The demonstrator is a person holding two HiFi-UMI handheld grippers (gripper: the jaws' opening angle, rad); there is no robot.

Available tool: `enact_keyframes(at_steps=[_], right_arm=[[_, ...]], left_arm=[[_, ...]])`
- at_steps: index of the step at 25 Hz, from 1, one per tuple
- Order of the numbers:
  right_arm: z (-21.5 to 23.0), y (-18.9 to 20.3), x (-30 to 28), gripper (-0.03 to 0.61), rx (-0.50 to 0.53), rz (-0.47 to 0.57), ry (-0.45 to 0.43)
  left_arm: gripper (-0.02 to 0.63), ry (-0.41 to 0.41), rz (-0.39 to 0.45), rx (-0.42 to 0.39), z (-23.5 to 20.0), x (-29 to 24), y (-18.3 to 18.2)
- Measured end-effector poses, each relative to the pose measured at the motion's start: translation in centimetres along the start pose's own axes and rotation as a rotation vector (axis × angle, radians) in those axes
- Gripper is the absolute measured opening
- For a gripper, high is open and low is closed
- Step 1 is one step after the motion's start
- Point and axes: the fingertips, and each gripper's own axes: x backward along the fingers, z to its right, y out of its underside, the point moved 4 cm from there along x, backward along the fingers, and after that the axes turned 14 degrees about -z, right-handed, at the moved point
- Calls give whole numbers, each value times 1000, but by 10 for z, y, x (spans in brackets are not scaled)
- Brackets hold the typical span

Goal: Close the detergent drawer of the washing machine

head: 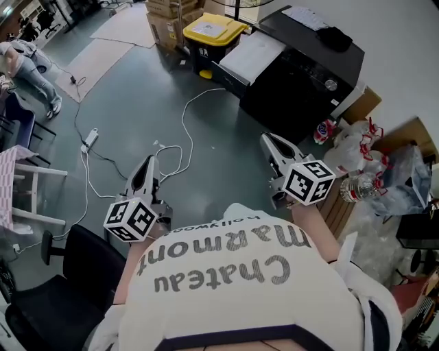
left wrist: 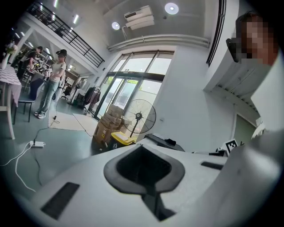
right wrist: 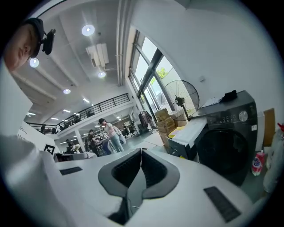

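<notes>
A black washing machine (head: 309, 75) stands against the wall at the upper right, and it also shows in the right gripper view (right wrist: 226, 137). Its detergent drawer (head: 248, 56), white inside with a dark front panel, sticks far out of the machine's upper front (right wrist: 191, 131). Both grippers are held level in the air, well short of the machine, and neither touches anything. My left gripper (head: 149, 163) is shut and empty (left wrist: 145, 153). My right gripper (head: 267, 140) is shut too, with its pads together and nothing between them (right wrist: 141, 154).
A yellow-lidded bin (head: 212, 29) and cardboard boxes (head: 168, 12) stand left of the drawer. A white cable with a power strip (head: 89, 140) crosses the floor. Plastic bags and bottles (head: 367, 161) lie right of the machine. A black chair (head: 65, 274) is at the lower left, and a person (head: 31, 68) stands far left.
</notes>
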Motion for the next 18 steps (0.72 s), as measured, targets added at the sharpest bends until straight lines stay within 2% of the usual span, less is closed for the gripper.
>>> enact_keyframes(at_steps=[4,8,14,18], right_arm=[[-2,7,-26,29,-13,-45,0],[6,-5,-57,29,-23,-63,-17],[25,-45,-120,29,-2,-69,-48],[29,-77,-161,29,88,-98,-60]], left_arm=[[9,-47,-14,23,-28,4,8],[9,-76,3,62,-50,-7,1],[8,-87,30,58,-76,-46,-36],[8,-78,43,61,-97,-79,-64]])
